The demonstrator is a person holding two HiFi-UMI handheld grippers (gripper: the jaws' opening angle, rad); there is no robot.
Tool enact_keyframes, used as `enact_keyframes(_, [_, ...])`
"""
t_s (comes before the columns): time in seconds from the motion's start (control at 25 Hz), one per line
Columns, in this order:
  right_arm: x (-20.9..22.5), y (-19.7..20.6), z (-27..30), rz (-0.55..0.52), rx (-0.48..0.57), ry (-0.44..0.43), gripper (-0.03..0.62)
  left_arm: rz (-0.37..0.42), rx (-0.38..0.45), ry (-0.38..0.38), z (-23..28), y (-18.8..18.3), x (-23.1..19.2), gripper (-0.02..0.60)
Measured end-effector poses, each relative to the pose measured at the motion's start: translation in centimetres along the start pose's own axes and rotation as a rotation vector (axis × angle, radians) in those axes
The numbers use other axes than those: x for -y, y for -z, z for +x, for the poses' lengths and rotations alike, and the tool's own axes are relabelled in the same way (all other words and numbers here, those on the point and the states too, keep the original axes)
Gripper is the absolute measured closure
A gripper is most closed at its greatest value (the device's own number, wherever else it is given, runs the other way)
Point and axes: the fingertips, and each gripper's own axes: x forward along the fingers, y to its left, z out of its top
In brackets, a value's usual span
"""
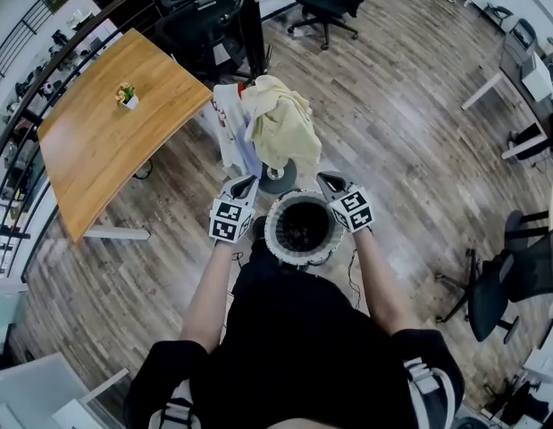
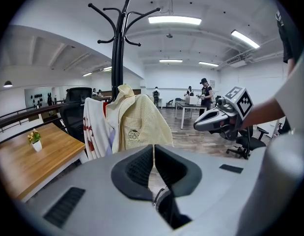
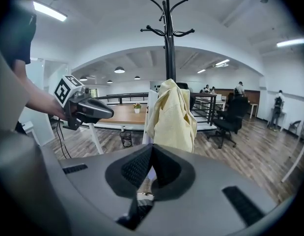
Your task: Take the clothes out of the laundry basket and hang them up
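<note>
The laundry basket (image 1: 300,229) stands at the person's feet, left gripper (image 1: 247,184) at its ten o'clock, right gripper (image 1: 329,180) at its two, both sets of fingers pressed together, holding nothing. Beyond, at twelve, a pale yellow shirt (image 1: 280,125) and a white garment (image 1: 228,123) hang on the black coat stand (image 2: 121,38); a wooden tabletop (image 1: 97,141) lies at ten

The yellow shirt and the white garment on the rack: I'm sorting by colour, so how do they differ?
The yellow shirt is pale yellow with a small chest emblem; the white garment is white with red print. The yellow shirt hangs in front, the white garment partly behind it. Both hang on the black coat rack.
</note>
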Motion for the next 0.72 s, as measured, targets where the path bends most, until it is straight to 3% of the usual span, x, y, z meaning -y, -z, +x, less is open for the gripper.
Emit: enact_keyframes(0.72, [-0.4,-1.0,0.7,0.018,0.026,0.014,0.588,0.0,0.007,-0.008,-0.5,0.2,-1.5,0.552])
